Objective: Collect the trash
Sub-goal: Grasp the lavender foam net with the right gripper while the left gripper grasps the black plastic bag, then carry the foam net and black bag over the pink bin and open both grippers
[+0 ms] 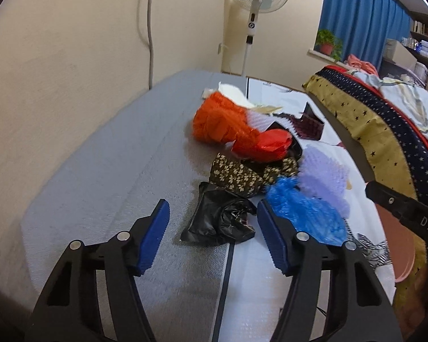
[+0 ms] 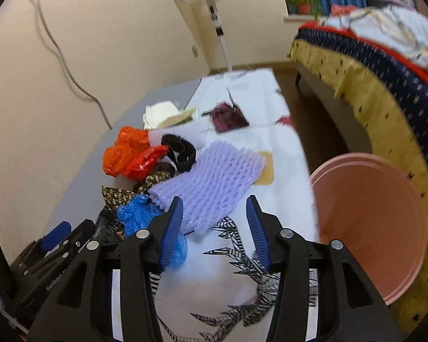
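A heap of trash lies on the table [image 1: 105, 171]. A crumpled black plastic bag [image 1: 219, 219] lies nearest, just ahead of my open, empty left gripper [image 1: 211, 236]. Beside it are a blue bubble-wrap piece [image 1: 308, 216], a lilac foam net [image 1: 325, 176], a floral scrap [image 1: 239, 176], a red bag [image 1: 262, 145] and an orange bag [image 1: 216, 119]. My right gripper [image 2: 214, 225] is open and empty, just before the lilac foam net [image 2: 214, 182] and the blue piece [image 2: 139, 213]. A pink bucket [image 2: 368, 222] stands on the floor to the right.
A bed with a star-patterned cover [image 2: 385, 85] runs along the right, close to the bucket. A standing fan [image 1: 254, 14] is beyond the table's far end. The wall is at the left. A dark red packet [image 2: 228, 116] and white paper [image 2: 159, 114] lie farther back.
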### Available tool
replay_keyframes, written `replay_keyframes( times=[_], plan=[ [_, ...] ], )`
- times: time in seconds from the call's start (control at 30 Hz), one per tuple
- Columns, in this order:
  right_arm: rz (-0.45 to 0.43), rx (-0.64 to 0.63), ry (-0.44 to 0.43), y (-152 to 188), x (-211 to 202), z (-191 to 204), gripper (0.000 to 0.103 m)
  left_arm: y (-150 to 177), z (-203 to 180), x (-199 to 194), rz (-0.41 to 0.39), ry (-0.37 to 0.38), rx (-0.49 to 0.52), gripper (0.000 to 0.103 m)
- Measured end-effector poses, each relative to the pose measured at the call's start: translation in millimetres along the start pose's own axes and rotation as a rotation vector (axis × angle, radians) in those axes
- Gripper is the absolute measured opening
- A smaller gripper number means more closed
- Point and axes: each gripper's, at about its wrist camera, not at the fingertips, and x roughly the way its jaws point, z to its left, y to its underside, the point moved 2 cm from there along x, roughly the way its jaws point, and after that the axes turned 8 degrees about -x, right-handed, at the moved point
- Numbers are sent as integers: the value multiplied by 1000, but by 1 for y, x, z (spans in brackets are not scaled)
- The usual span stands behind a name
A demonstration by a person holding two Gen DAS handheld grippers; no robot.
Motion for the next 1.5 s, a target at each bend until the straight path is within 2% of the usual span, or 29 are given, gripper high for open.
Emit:
replay_keyframes(
  times=[0.03,0.1,0.13,0.23,0.33,0.43,0.47,0.53,0.57,0.63,0.7,0.73,0.77,0.8,0.83,0.87,1.23,1.5],
  plan=[
    [20,6,-14,1,8,0,51,0,1,5,7,-6,-3,62],
    [50,14,-31,2,19,0,63,0,3,12,20,-22,-10,62],
    [62,18,-40,3,23,0,64,0,5,16,29,-29,-18,62],
    [97,16,-62,4,38,4,65,1,10,25,64,-24,-55,62],
    [121,8,-80,6,49,8,65,2,8,28,73,-25,-45,61],
    [128,-8,-67,6,54,12,65,3,8,32,88,-19,-40,54],
    [126,-14,-57,6,53,12,62,4,10,34,92,-20,-44,52],
    [113,-14,-42,4,50,10,56,4,13,36,107,-6,-59,40],
    [107,-13,-36,2,49,10,51,4,14,36,108,-2,-62,39],
    [94,-24,-19,-1,45,9,41,4,15,36,111,15,-64,28],
    [86,-38,-7,-3,43,9,23,3,12,36,115,25,-59,26],
    [83,-44,-4,-3,41,9,20,3,11,35,114,27,-55,25],
    [82,-48,1,-4,41,8,9,3,11,35,113,29,-54,24],
    [79,-57,8,-5,39,8,8,3,10,34,110,31,-53,21],
    [74,-60,10,-6,38,8,7,1,9,32,103,32,-52,10],
    [67,-62,12,-7,36,8,7,0,9,30,94,34,-49,4],
    [-16,-85,41,-18,-2,8,5,-10,4,5,26,40,-23,4],
    [-88,-71,55,-24,-50,-1,5,-16,4,-22,-39,61,-29,4]
  ],
)
